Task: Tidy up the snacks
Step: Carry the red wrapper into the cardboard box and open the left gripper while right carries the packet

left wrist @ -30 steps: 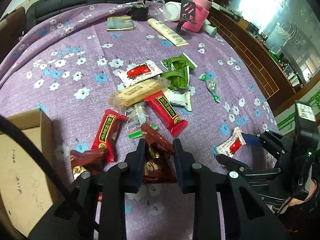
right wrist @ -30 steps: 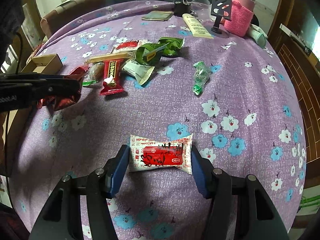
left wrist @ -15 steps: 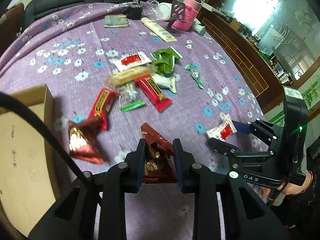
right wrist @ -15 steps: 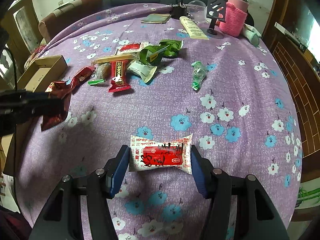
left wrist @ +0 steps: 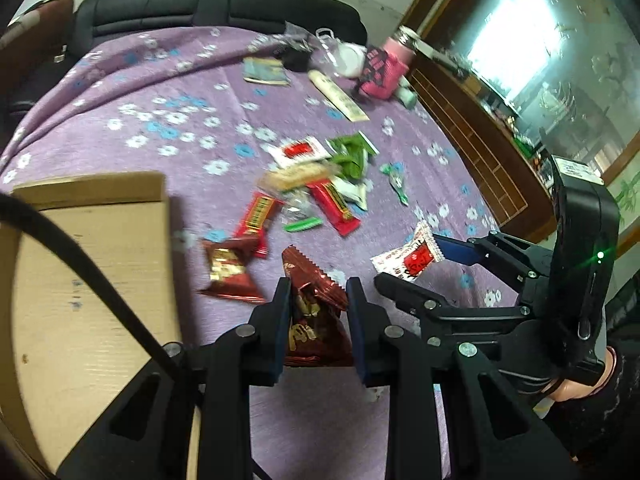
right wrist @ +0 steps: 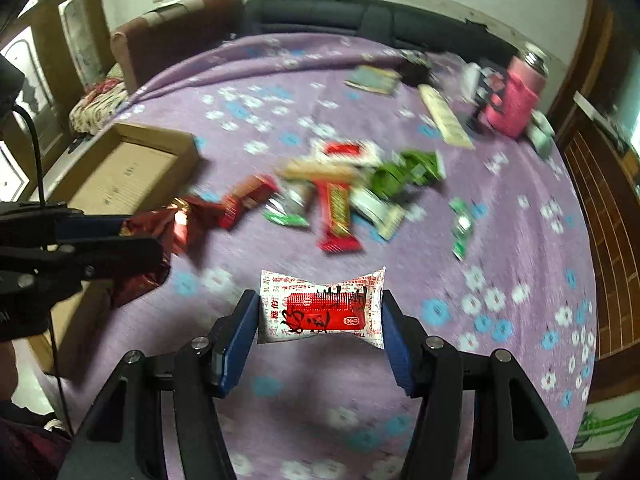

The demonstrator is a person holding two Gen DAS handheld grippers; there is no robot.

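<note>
Two snacks are held above the purple cloth (right wrist: 500, 360): the left gripper (left wrist: 318, 312) clamps a dark red packet (left wrist: 314, 320) just right of the cardboard box (left wrist: 88, 280), and the right gripper (right wrist: 320, 320) pinches a white-and-red packet (right wrist: 322, 308) farther right. Beyond the box's right edge lies the snack pile (left wrist: 316, 184), with bare cloth between pile and grippers.

2 fisheye views, each mounted on a hand-held gripper and looking forward and down along its fingers, close above a desk (left wrist: 192, 120) under a purple flowered cloth. The left view faces the far sofa with the cardboard box (left wrist: 80, 264) at its left. The right view faces the same way from further right. Both share the box (right wrist: 124, 168), the snack pile (left wrist: 316, 184) (right wrist: 340, 188) and each other's gripper.
</note>
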